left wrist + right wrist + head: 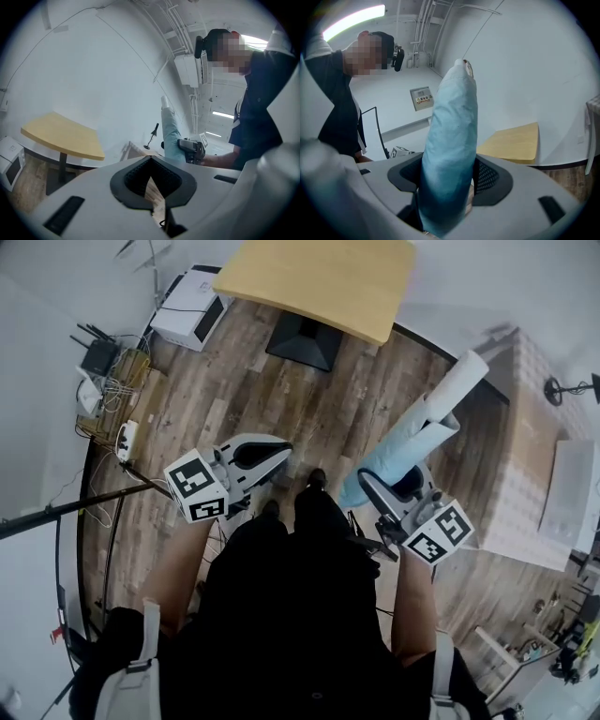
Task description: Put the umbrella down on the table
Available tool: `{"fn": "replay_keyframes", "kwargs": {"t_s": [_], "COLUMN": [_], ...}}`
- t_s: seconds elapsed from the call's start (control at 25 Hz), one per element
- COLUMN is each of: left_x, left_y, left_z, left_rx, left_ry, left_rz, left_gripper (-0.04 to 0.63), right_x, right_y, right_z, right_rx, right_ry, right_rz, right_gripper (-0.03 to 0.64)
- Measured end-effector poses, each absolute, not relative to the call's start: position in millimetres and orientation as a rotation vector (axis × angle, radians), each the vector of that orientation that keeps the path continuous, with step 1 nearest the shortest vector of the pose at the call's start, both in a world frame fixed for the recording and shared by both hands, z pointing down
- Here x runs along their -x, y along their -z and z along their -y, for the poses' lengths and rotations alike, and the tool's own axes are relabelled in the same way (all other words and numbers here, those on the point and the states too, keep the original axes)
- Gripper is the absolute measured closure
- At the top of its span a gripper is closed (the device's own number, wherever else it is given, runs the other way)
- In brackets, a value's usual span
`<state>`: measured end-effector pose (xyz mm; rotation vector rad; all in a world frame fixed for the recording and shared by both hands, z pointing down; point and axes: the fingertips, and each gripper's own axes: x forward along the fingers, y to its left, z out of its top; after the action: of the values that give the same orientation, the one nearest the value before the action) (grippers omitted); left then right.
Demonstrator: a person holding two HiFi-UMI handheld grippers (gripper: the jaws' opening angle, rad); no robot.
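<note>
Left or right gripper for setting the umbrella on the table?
Right gripper: its jaws clamp the umbrella. The left gripper is shut, empty and apart from it. The table lies ahead.

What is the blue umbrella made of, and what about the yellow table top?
The umbrella looks like soft cloth, light blue and matte: it creases and has no shine. The table top looks like wood or wood-look board, pale yellow and smooth; which one, I cannot tell.
</note>
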<state>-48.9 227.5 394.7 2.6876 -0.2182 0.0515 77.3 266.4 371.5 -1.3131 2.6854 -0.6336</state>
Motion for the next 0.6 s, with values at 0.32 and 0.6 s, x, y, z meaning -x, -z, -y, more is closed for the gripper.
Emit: {"fn": "replay_keyframes", "kwargs": {"t_s": [0.32,0.6], "left_x": [-29.5,-34.8], "left_y": [-363.8,-364.7], "left_z": [-158.1,-123.2], "left_rx": [-2.747,-2.726], "left_ry": [-0.083,-0.105], "left_rz": [0.349,0.499], "left_gripper": [0.589,0.589], "right_x": [-165.0,-183.8], "right_y": [-369.5,-372.4], "right_z": [-195.8,-153.3], "right_rx": [1.179,1.075], "right_ry": [0.635,0.616], "right_rz": [-2.704,-2.736], "right_gripper": [0.314,0.314]}}
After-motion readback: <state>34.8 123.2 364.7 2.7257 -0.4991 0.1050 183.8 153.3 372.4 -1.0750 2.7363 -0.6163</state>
